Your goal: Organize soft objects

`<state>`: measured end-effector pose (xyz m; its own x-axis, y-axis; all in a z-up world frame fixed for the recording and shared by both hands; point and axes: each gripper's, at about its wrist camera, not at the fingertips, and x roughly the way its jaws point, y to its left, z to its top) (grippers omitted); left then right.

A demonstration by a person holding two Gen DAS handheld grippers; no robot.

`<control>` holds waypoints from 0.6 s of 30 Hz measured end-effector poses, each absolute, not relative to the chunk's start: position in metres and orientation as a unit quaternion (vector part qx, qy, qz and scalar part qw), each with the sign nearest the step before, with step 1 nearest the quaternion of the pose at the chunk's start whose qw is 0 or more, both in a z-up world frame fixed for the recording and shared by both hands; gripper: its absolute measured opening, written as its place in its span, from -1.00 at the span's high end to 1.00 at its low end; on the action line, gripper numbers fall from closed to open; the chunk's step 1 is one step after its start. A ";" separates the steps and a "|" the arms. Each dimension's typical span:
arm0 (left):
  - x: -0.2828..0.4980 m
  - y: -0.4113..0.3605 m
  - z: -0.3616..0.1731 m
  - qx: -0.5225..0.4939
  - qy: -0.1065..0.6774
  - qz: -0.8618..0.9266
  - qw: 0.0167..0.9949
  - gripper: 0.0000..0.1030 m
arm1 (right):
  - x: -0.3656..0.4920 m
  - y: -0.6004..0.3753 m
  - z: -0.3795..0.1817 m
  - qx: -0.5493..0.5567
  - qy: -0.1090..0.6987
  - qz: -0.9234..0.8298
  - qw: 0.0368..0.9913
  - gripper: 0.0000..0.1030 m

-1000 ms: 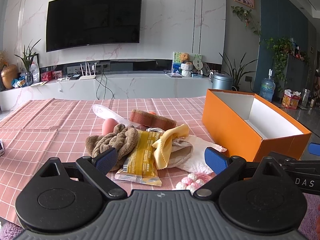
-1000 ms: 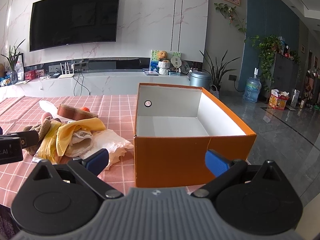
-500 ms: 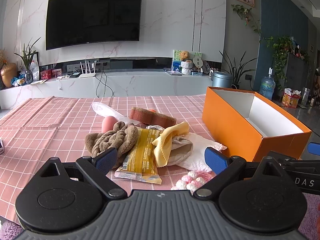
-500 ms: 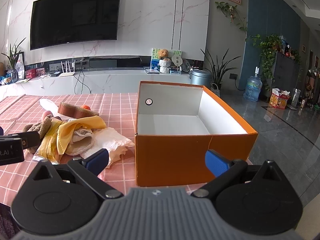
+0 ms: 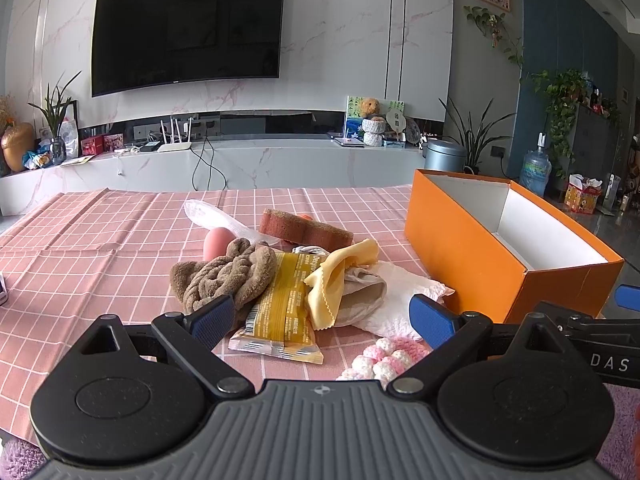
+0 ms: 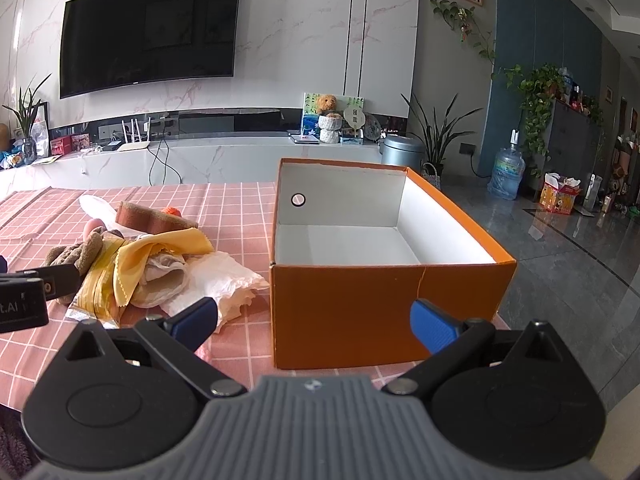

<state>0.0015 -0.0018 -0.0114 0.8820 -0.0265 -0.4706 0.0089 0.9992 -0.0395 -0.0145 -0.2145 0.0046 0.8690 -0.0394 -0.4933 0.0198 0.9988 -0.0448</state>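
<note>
A pile of soft things lies on the pink checked tablecloth (image 5: 80,248): a brown knit cloth (image 5: 224,276), a yellow snack packet (image 5: 280,312), a yellow cloth (image 5: 340,276), white tissue (image 5: 400,300), a brown sponge (image 5: 304,230), a pink egg-shaped sponge (image 5: 216,242) and a pink-white crochet piece (image 5: 384,358). My left gripper (image 5: 320,320) is open and empty, just in front of the pile. An empty orange box (image 6: 384,264) stands right of the pile. My right gripper (image 6: 316,324) is open and empty before the box's near wall.
The table's near edge is under both grippers. The box (image 5: 500,240) stands at the table's right edge. Beyond the table are a TV wall, a low white counter (image 5: 240,160) and a dark tiled floor (image 6: 580,260) at right.
Both grippers have drifted slightly, and the views shift a little. Nothing on the table has moved. Both grippers stay open.
</note>
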 end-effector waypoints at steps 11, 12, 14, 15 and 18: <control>0.000 -0.003 -0.013 -0.018 0.244 -0.011 0.970 -1.00 | -0.013 -0.215 0.004 -0.018 0.262 -0.016 0.965 -0.95; 0.000 -0.003 -0.013 -0.019 0.244 -0.011 0.970 -1.00 | -0.013 -0.215 0.004 -0.018 0.263 -0.016 0.965 -0.96; 0.000 -0.003 -0.013 -0.019 0.244 -0.011 0.969 -1.00 | -0.013 -0.214 0.003 -0.018 0.264 -0.016 0.964 -0.95; 0.000 -0.003 -0.013 -0.019 0.244 -0.010 0.970 -1.00 | -0.013 -0.214 0.003 -0.018 0.264 -0.016 0.964 -0.96; 0.000 -0.004 -0.013 -0.020 0.244 -0.012 0.969 -1.00 | -0.013 -0.214 0.003 -0.017 0.264 -0.016 0.964 -0.96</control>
<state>-0.0002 -0.0037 -0.0127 0.8802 -0.0334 -0.4734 0.0143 0.9989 -0.0439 -0.0126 -0.2144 0.0033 0.8600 -0.0396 -0.5087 0.0212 0.9989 -0.0419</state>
